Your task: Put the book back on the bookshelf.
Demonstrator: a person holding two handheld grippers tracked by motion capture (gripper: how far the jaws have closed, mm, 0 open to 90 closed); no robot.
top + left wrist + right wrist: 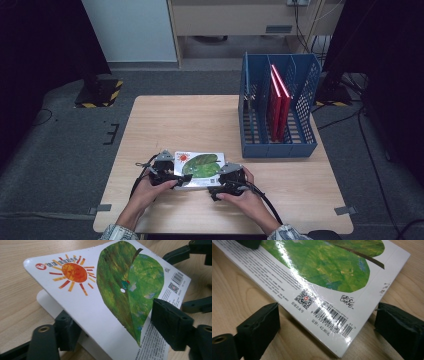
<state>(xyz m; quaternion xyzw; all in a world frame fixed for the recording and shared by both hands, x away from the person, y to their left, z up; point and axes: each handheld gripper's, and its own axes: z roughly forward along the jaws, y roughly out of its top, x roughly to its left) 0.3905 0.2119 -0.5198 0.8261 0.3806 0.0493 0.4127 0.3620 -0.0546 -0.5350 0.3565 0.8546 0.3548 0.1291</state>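
A picture book [200,167] with a green leaf and an orange sun on its white cover lies near the table's front edge. My left gripper [175,177] is at its left end. In the left gripper view, the raised cover [100,297] slants between the jaws of the left gripper [120,327], one pad under it and one over it, with a wide gap left; a white layer [45,300] lies beneath. My right gripper [215,187] is at the book's near right corner. The right gripper [329,328] stands open astride the barcode corner [332,317], pads clear of it.
A blue file rack [277,107] stands at the table's back right with red books [279,102] upright in it. The wooden table [200,120] has bare room at the back left and along the front right. Both forearms enter from the bottom edge.
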